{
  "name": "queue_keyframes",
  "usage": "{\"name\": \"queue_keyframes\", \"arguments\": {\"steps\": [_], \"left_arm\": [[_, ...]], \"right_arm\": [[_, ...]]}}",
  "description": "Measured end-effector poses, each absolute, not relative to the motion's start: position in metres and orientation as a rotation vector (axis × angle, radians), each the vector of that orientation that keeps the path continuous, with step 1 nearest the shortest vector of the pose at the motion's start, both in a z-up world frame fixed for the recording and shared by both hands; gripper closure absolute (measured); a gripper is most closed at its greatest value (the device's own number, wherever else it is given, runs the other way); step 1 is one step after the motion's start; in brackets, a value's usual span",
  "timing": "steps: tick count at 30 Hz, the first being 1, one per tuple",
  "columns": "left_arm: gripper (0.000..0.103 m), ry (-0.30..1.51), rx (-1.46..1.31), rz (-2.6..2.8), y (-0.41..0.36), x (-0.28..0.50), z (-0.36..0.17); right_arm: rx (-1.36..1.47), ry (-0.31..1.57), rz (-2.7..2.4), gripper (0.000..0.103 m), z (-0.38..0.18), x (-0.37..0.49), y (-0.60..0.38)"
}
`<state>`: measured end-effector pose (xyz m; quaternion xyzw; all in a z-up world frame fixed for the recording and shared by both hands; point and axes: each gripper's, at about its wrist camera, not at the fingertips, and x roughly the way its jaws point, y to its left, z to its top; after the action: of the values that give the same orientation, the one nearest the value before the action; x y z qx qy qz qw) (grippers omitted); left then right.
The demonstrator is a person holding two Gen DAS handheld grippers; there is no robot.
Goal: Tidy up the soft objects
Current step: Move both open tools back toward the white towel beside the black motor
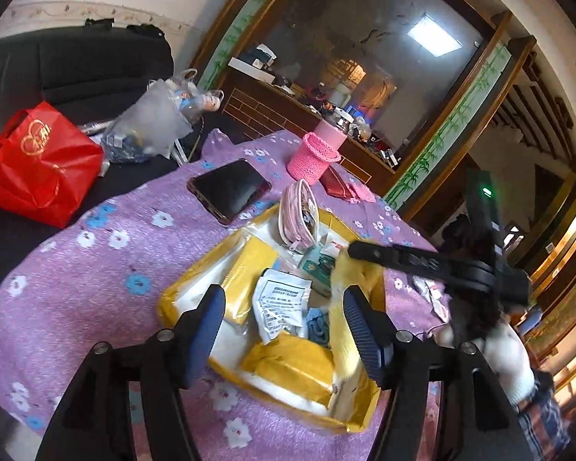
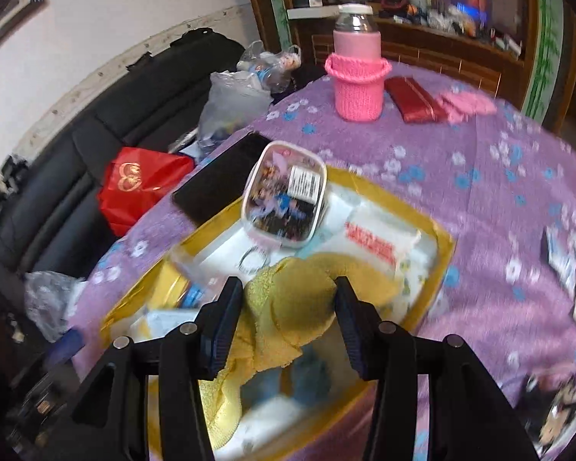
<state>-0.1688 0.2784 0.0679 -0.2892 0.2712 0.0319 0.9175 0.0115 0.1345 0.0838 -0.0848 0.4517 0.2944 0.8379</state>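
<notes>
A yellow-rimmed box (image 1: 180,292) sits on the purple flowered cloth and holds white packets, yellow pouches and a small pink zip pouch (image 1: 299,215). My left gripper (image 1: 284,319) is open and empty, hovering over the box. My right gripper (image 2: 288,303) has its jaws apart with a yellow towel (image 2: 288,303) between them, draped down over the box (image 2: 441,246). Whether the pads press the towel I cannot tell. The right gripper also shows in the left wrist view (image 1: 368,253), above the box's right side, with the towel (image 1: 345,307) hanging below it.
A phone (image 1: 228,188), a pink knitted bottle holder (image 1: 313,157), a red wallet (image 2: 414,103) and a pink cloth (image 2: 466,105) lie on the cloth. A red bag (image 1: 42,165) and plastic bags (image 1: 153,123) sit on the black sofa at left. Small packets (image 2: 572,269) lie at right.
</notes>
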Motion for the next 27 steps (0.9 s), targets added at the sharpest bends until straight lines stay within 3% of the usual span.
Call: {"name": "queue_keyframes", "arguments": {"steps": [5,11,27], "left_arm": [[0.029,0.568,-0.596,0.08,0.28,-0.171,0.067],[0.029,0.592,-0.553,0.081,0.263,-0.171,0.071],[0.028,0.652,-0.065,0.047,0.102,-0.157,0.099]], "right_arm": [[-0.098,0.942,0.63,0.042,0.084,0.024,0.13],[-0.009,0.892,0.621,0.039,0.109,0.008,0.082],[0.161,0.779,0.386,0.029,0.117,-0.056,-0.145]]}}
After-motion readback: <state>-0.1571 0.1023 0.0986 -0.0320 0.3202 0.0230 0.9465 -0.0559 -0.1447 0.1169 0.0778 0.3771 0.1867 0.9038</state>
